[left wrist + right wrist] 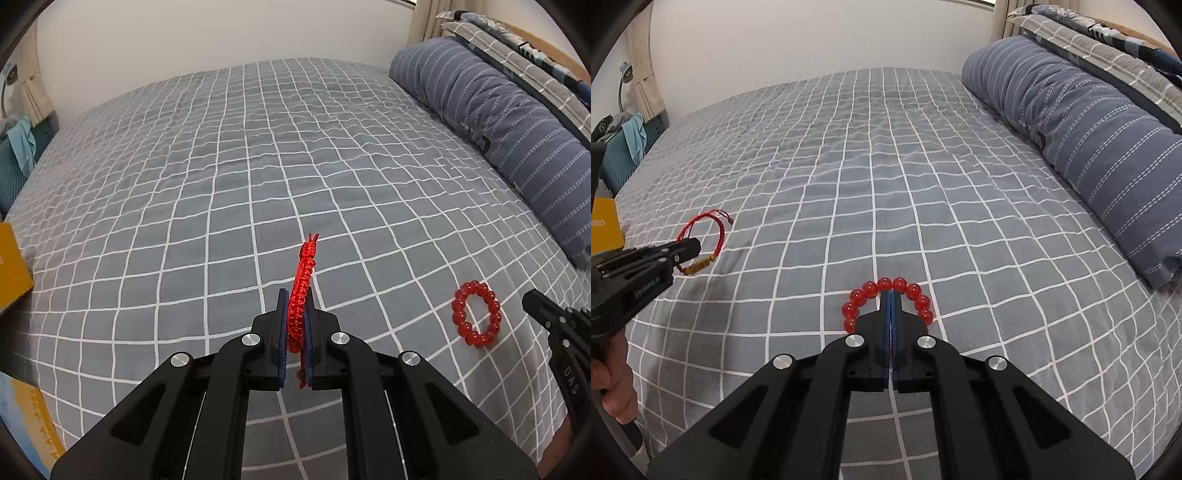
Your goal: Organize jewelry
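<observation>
My left gripper [298, 295] is shut on a red braided cord bracelet [301, 291] and holds it edge-on above the grey checked bedspread [221, 166]. In the right wrist view the same bracelet [718, 236] hangs as a loop from the left gripper [690, 248], with a gold bead at the bottom. A red bead bracelet [476, 314] lies on the bedspread [886, 166] at the right. In the right wrist view my right gripper [891, 295] is shut, its tips over the bead bracelet [886, 286]; whether it grips the beads I cannot tell. The right gripper's tip [543, 306] also shows in the left view.
A blue striped rolled duvet [498, 122] lies along the right side of the bed, with folded bedding behind it. A yellow box [11, 266] sits at the left edge and shows in the right view [604, 225] too. A teal basket [620, 155] stands beyond the bed's left side.
</observation>
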The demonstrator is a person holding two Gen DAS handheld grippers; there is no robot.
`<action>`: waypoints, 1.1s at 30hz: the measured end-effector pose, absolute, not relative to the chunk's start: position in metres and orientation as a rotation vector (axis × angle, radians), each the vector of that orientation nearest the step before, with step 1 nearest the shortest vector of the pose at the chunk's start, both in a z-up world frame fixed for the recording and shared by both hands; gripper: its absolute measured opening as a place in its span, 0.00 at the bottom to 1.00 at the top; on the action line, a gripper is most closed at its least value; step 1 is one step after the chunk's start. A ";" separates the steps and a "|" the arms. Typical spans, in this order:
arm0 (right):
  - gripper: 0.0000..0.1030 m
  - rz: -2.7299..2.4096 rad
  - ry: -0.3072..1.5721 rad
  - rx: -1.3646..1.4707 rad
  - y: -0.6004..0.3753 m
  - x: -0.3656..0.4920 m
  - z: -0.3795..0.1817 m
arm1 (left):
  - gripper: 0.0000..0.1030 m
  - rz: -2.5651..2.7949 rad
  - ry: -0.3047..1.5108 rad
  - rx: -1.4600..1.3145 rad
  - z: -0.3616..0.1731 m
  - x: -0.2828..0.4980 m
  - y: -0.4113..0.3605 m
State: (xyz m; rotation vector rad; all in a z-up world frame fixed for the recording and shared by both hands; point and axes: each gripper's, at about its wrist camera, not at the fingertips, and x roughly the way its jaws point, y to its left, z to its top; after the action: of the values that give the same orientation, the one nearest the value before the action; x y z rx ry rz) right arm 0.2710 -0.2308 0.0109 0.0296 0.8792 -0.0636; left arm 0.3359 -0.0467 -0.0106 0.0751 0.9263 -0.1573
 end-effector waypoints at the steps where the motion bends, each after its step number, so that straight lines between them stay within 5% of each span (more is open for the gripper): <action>1: 0.00 -0.065 0.875 0.030 -0.231 0.270 0.014 | 0.06 -0.158 0.925 0.075 -0.009 0.335 -0.047; 15: 0.02 -0.076 0.878 0.026 -0.233 0.267 0.020 | 0.06 -0.175 0.906 0.060 0.002 0.326 -0.044; 16: 0.09 -0.081 0.886 0.035 -0.235 0.270 0.017 | 0.06 -0.171 0.912 0.060 0.000 0.328 -0.043; 18: 0.66 -0.105 0.901 0.089 -0.247 0.276 0.005 | 0.06 -0.168 0.921 0.060 -0.003 0.330 -0.043; 28: 0.64 -0.139 1.015 0.096 -0.263 0.301 -0.049 | 0.06 -0.169 0.929 0.071 -0.008 0.333 -0.044; 30: 0.19 -0.150 1.044 0.067 -0.261 0.304 -0.056 | 0.06 -0.167 0.931 0.072 -0.009 0.333 -0.044; 33: 0.13 -0.154 1.032 0.051 -0.258 0.303 -0.052 | 0.06 -0.168 0.930 0.073 -0.009 0.333 -0.044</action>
State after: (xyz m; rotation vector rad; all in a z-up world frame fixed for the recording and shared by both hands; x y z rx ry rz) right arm 0.3027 -0.2583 -0.0520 0.0510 1.0321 -0.1545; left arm 0.3330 -0.0437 -0.0091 0.0726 0.9305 -0.1684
